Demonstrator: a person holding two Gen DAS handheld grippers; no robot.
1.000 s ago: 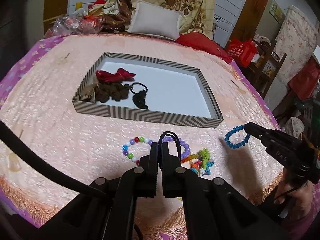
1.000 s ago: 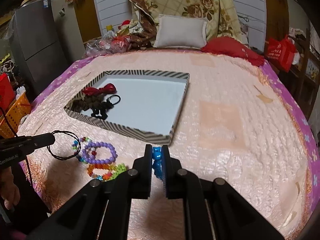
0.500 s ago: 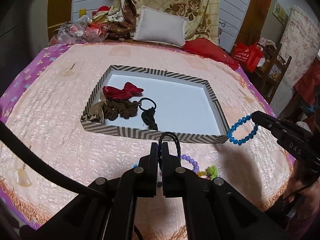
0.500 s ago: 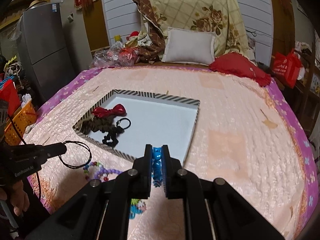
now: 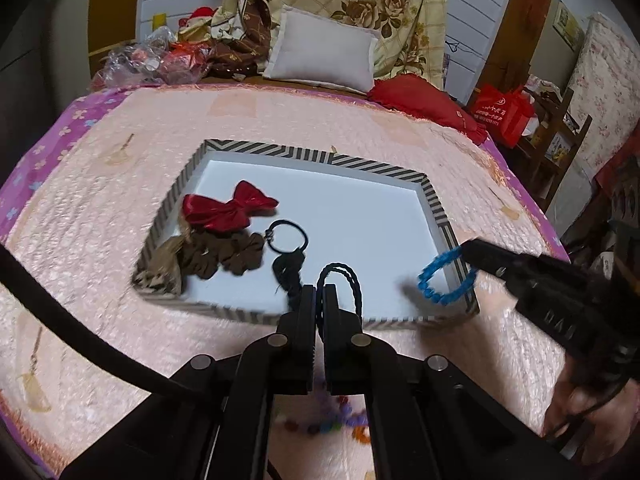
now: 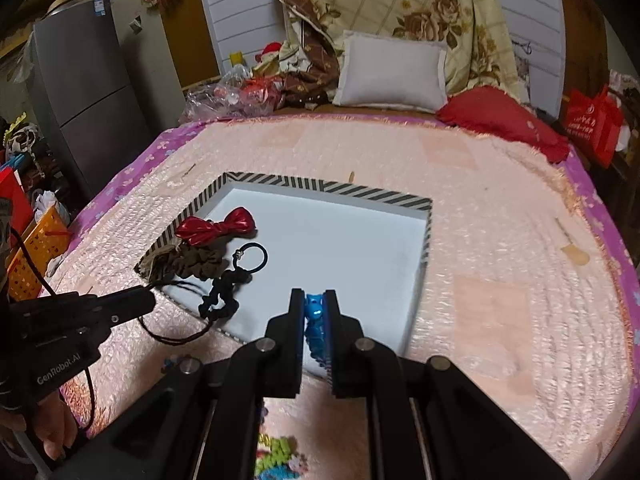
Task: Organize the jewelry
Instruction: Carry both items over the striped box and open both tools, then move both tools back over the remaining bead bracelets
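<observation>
A shallow white tray with a striped rim (image 5: 320, 158) (image 6: 328, 192) sits on the pink bedspread. In it lie a red bow (image 5: 228, 208) (image 6: 218, 227), a brown scrunchie (image 5: 224, 258) and a black hair tie (image 5: 286, 236) (image 6: 250, 258). My left gripper (image 5: 319, 292) is shut on a black braided cord loop (image 5: 348, 278), held above the tray's near rim. My right gripper (image 6: 314, 300) is shut on a blue bead bracelet (image 6: 314, 320) (image 5: 442, 280), held above the tray's near right corner.
Several coloured bead bracelets (image 5: 324, 426) (image 6: 280, 460) lie on the bedspread under the grippers. A white pillow (image 5: 324, 56), a red cushion (image 5: 420, 98) and piled clothes are at the bed's far end. An orange basket (image 6: 32, 256) and a fridge stand at the left.
Both grippers have moved forward from the bedspread to over the tray's near edge, each carrying its piece. The loose bracelets now lie behind and below them.
</observation>
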